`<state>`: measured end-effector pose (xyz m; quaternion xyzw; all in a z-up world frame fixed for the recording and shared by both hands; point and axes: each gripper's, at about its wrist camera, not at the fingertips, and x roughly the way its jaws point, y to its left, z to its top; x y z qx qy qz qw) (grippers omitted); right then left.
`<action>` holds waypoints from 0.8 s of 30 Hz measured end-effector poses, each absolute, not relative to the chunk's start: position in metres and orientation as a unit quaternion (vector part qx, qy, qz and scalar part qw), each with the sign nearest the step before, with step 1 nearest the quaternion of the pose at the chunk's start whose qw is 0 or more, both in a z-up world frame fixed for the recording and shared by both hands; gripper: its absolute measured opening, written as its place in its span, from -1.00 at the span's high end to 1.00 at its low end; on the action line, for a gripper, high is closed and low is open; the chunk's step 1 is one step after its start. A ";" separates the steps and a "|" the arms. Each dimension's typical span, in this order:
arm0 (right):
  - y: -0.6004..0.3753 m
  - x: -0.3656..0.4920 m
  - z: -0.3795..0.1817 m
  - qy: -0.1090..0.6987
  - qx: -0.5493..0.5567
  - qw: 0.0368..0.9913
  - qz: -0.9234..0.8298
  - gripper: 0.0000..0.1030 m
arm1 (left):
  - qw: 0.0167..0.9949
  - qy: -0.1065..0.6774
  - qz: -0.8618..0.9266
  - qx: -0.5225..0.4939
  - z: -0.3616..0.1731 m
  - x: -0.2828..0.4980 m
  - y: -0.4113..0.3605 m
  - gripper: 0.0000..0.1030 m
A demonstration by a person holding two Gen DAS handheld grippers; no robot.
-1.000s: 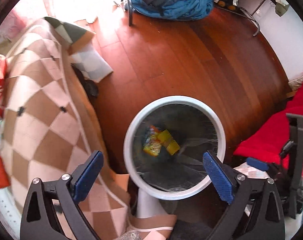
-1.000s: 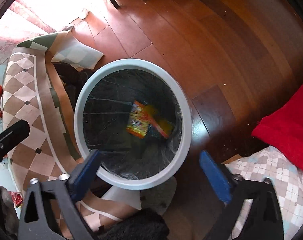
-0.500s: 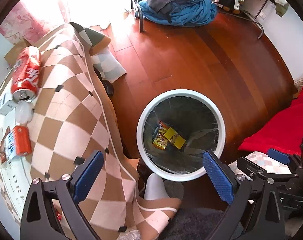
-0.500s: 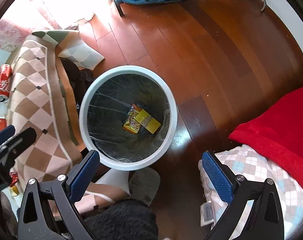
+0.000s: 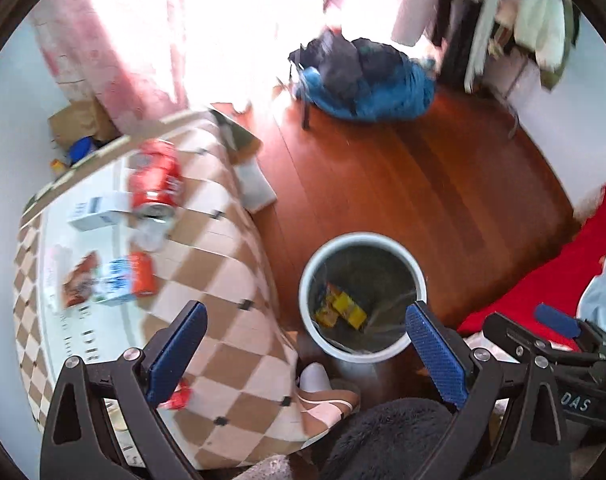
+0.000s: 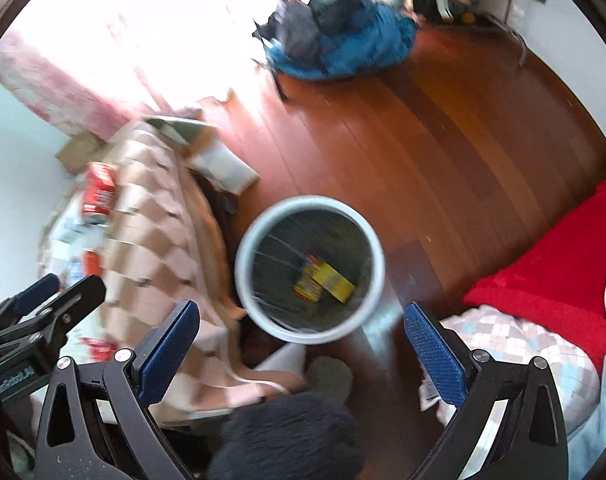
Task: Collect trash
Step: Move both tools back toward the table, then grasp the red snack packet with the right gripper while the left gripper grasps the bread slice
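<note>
Ahead of you the bin [image 5: 363, 296] stands on the floor [image 5: 403, 184], wrappers [image 5: 341, 310] lying inside it. Left of the bin is the table [image 5: 223, 280], with a can [image 5: 156, 182], a box [image 5: 99, 210] and a carton [image 5: 121, 278] on top. Behind, clothes [image 5: 367, 80] are heaped.

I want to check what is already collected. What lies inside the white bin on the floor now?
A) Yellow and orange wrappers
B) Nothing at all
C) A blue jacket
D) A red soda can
A: yellow and orange wrappers lie at the bottom of the white bin, while the red soda can is on the table beside it.
</note>
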<state>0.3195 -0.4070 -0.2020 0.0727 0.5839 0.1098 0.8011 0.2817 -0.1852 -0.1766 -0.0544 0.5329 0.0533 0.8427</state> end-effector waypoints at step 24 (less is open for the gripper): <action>-0.102 0.230 -0.304 0.665 -0.008 0.701 0.257 -0.75 | 0.740 0.590 0.279 -0.161 -0.285 0.085 0.074 -0.97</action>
